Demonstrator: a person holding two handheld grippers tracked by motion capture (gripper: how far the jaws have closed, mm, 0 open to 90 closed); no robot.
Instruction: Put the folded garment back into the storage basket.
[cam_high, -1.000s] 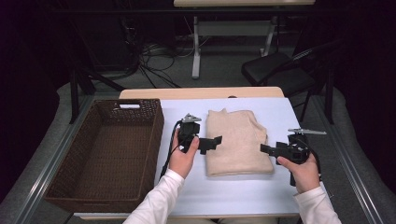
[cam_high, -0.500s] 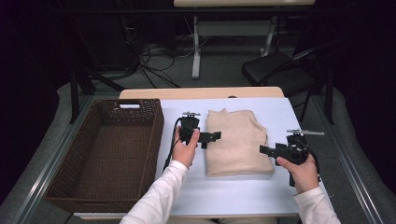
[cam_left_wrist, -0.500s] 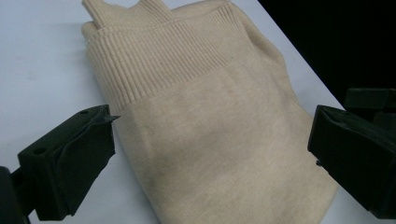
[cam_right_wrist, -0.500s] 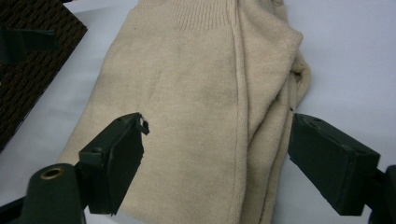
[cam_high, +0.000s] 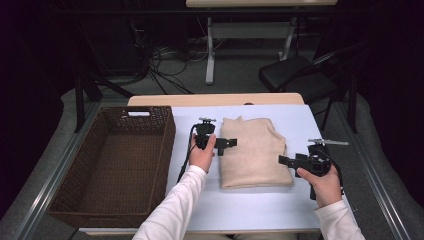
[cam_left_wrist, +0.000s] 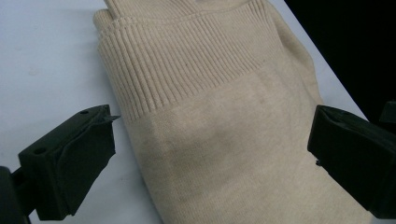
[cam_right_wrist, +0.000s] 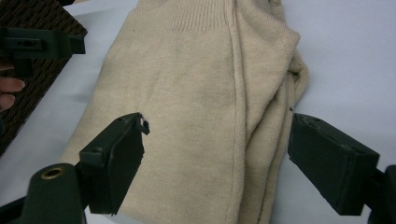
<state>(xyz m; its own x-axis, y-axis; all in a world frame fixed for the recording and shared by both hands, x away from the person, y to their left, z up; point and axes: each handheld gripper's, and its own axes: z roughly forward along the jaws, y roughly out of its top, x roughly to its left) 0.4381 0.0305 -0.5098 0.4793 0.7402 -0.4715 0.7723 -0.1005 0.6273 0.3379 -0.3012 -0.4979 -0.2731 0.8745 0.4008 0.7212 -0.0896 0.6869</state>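
1. The folded beige sweater (cam_high: 255, 152) lies flat on the desk (cam_high: 300, 120), just to the right of the wicker basket (cam_high: 115, 165), with a strip of bare desk between them.
2. The step in hand looks like the approach to a two-sided grasp. The left gripper (cam_high: 227, 143) sits at the sweater's left edge, on the side nearer the basket; its jaws stand wide apart over the knit and hold nothing.
3. The right gripper (cam_high: 286, 160) is at the sweater's far side from the basket, near its front right corner. It too gapes wide and is empty, its jaws straddling the folded edge in the right gripper view.
4. The sweater's long axis runs parallel to the basket's long side, from the person toward the far edge of the desk. The ribbed band (cam_left_wrist: 182, 60) and a small protruding bit lie at the far end; the layered fold edges face away from the basket.
5. The next move, as I judge it, calls for lowering both grippers onto opposite edges, closing through all layers so the fold keeps, then lifting level toward the basket.
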